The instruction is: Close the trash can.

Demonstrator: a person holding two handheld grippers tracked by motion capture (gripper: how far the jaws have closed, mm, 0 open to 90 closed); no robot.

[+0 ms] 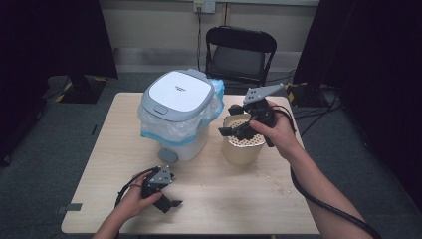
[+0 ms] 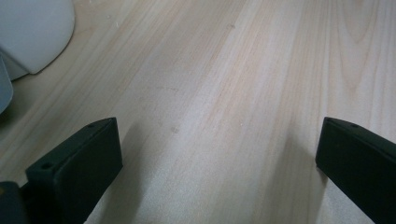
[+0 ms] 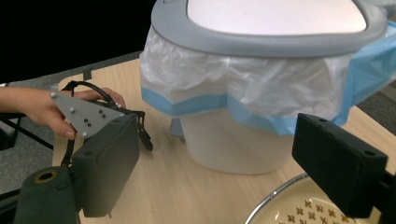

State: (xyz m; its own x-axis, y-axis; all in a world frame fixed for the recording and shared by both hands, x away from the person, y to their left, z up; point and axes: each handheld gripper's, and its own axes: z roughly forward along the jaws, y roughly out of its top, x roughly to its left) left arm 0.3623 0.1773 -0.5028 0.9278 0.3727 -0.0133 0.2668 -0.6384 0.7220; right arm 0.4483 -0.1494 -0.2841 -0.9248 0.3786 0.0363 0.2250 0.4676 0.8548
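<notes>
Cup: a cream, round container with a metal-edged rim and a patterned inner base stands on the right half of the pale wooden table, just beside the bin.
Right gripper: the black two-jaw right gripper hangs over the cup's mouth with its jaws standing wide and nothing between them; in the right gripper view the cup rim lies low between the jaws.
Step in hand: likely taking hold of the cup at its rim.
How to do it well: bring one jaw inside the wall and one outside, square to the rim, then close firmly before lifting, so the cup does not tip.
Bin: a white pedal bin with a grey-framed lid, shut, and a clear, blue-edged plastic liner spilling over its sides; keep the jaws off the liner.
Left gripper: the left gripper rests low at the near table edge, jaws spread, empty.
Beyond: a black folding chair behind the table.
</notes>
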